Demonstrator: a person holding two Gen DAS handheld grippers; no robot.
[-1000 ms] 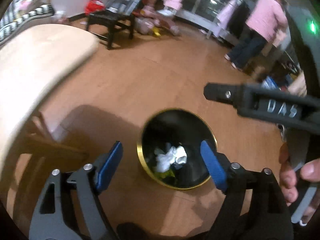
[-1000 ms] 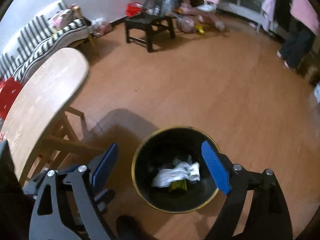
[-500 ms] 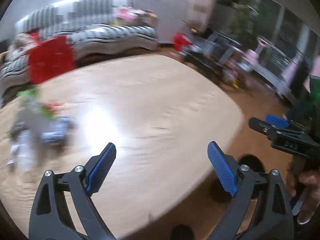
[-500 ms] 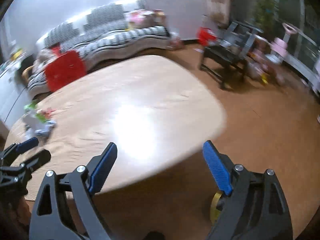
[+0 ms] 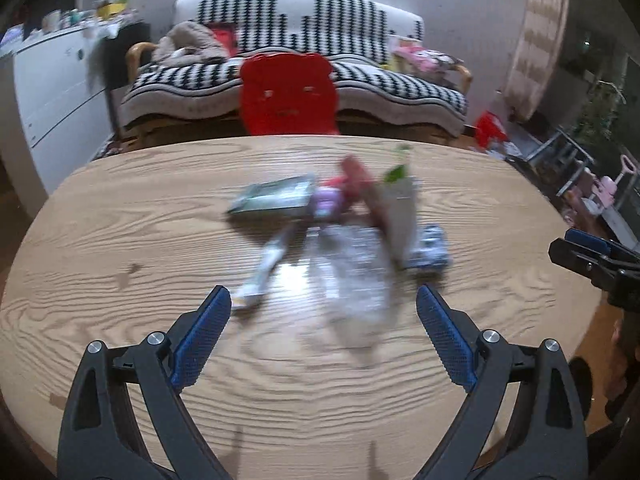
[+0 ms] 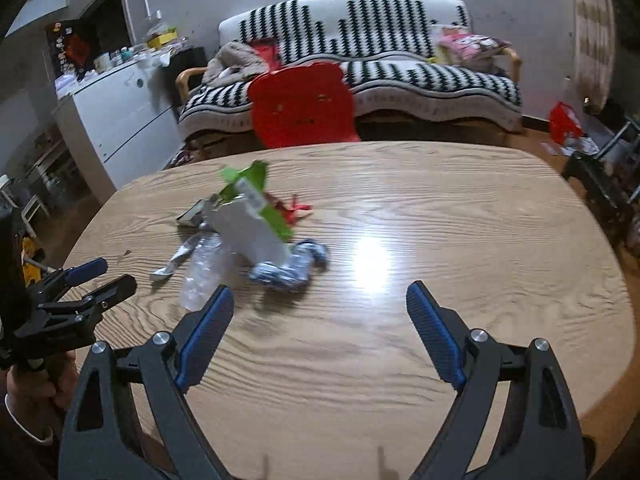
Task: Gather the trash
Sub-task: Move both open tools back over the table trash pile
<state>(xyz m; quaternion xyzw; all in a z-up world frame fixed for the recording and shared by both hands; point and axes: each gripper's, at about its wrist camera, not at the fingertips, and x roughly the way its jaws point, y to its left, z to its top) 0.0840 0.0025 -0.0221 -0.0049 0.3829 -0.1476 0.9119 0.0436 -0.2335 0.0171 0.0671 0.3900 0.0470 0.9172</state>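
A pile of trash lies on the wooden table point(image 5: 160, 360): a clear crushed plastic bottle point(image 5: 352, 276), a white and green carton point(image 6: 252, 224), a blue crumpled wrapper point(image 6: 288, 266), a silver strip wrapper point(image 5: 264, 268), a flat grey-green packet point(image 5: 276, 200) and red scraps point(image 6: 294, 210). My left gripper point(image 5: 324, 332) is open and empty, just short of the bottle. My right gripper point(image 6: 320, 328) is open and empty, to the right of the pile; it also shows at the right edge of the left wrist view point(image 5: 592, 256). The bin is out of view.
A red plastic chair point(image 5: 288, 92) stands behind the table, with a black-and-white sofa point(image 6: 360, 60) beyond it. A white cabinet point(image 6: 116, 120) stands at the left. The table's right edge point(image 6: 624, 320) drops to the floor.
Both grippers have swung from above the black bin on the floor up to the tabletop. The trash pile now lies straight ahead. Both stayed open and empty.
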